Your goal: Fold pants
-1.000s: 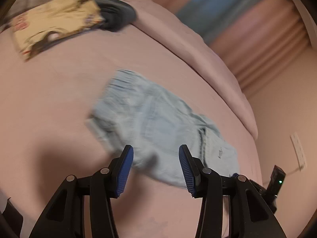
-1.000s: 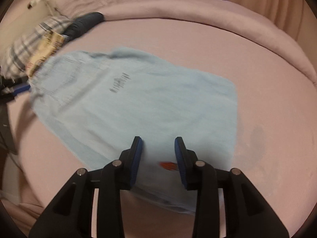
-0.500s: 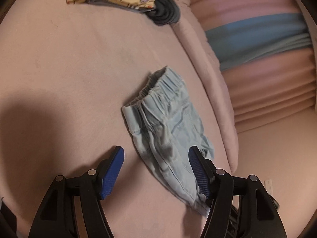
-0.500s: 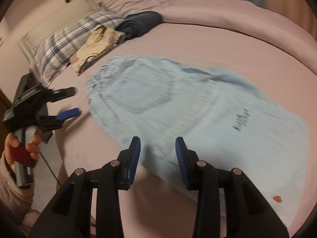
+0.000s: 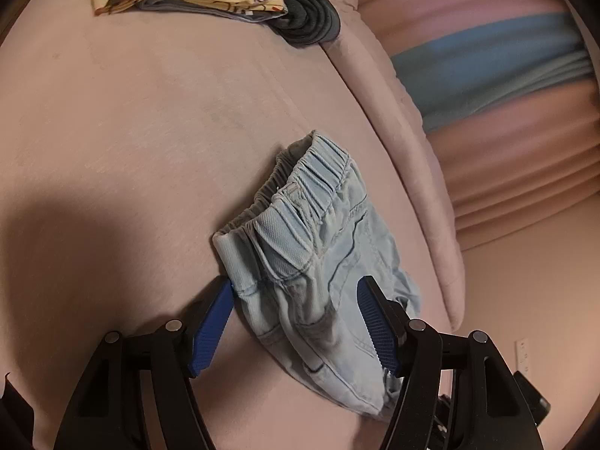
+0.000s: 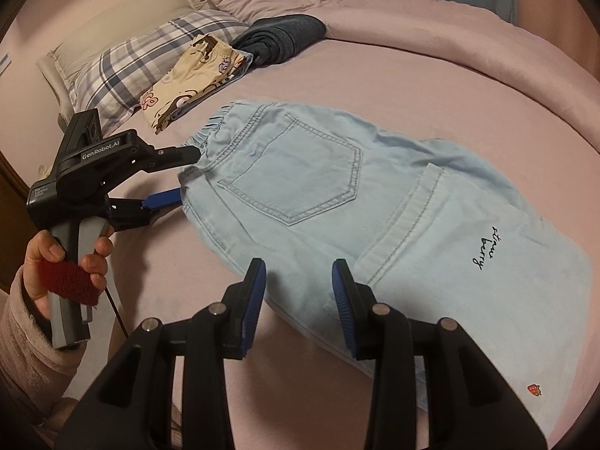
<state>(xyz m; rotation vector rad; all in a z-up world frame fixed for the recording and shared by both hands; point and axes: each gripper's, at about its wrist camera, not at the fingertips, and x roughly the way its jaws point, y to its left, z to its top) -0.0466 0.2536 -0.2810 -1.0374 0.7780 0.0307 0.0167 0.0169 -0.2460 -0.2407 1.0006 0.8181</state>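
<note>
Denim pants, left gripper fingers straddling waistband corner

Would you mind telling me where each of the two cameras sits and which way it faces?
Left wrist: on the left gripper, looking down along its open fingers, which straddle the waistband corner of the light blue pants on the pink bed.
Right wrist: on the right gripper, angled down at the pants' lower edge between open fingers; the left gripper, a hand and a pink sleeve show.
Shared: pants, bed, left gripper, cartoon-print garment, dark garment.
</note>
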